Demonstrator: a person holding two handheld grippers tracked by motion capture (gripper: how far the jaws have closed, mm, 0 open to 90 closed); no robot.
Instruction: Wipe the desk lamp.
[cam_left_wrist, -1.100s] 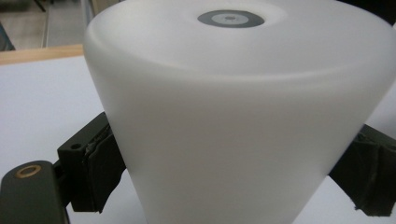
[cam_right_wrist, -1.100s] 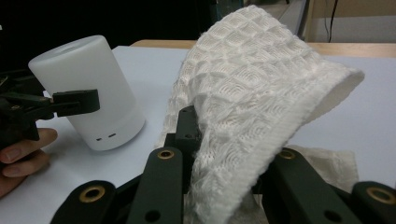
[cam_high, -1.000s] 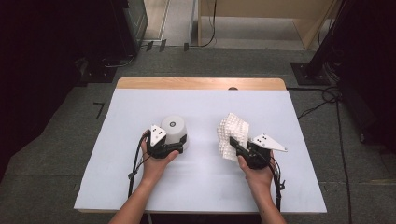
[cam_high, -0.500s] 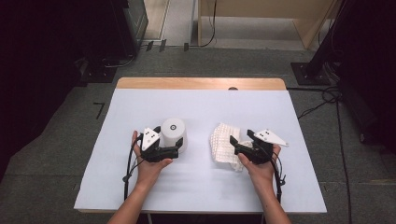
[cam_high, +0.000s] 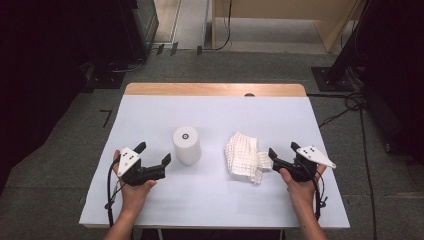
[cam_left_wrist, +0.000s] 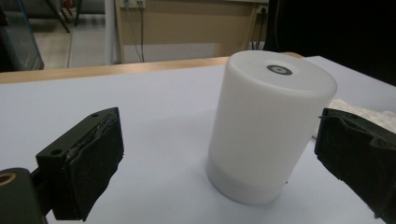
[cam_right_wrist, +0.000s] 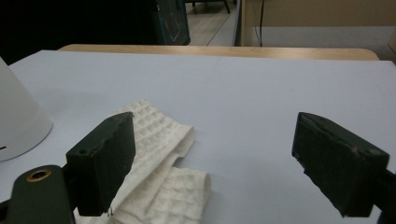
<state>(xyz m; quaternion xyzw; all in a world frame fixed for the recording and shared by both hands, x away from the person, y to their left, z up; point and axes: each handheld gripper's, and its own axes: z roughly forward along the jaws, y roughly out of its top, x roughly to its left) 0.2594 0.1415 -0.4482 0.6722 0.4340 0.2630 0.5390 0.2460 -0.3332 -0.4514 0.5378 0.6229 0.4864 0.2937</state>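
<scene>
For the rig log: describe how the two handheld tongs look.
Both tongs, left and right, are black with two blocky jaws, dark padding on the inner faces. Each carries a grey three-cornered plate on top and trails a black cable. The forearms are bare, no sleeves showing.

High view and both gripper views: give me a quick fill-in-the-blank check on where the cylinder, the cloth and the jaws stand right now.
1. The white cylinder stands ____ on the table.
2. The waffle cloth lies crumpled to the ____ of the cylinder in the high view.
3. The left gripper has its jaws ____, holding nothing.
4. The right gripper sits beside the ____, jaws spread.

Missing words: upright; right; open; cloth
</scene>
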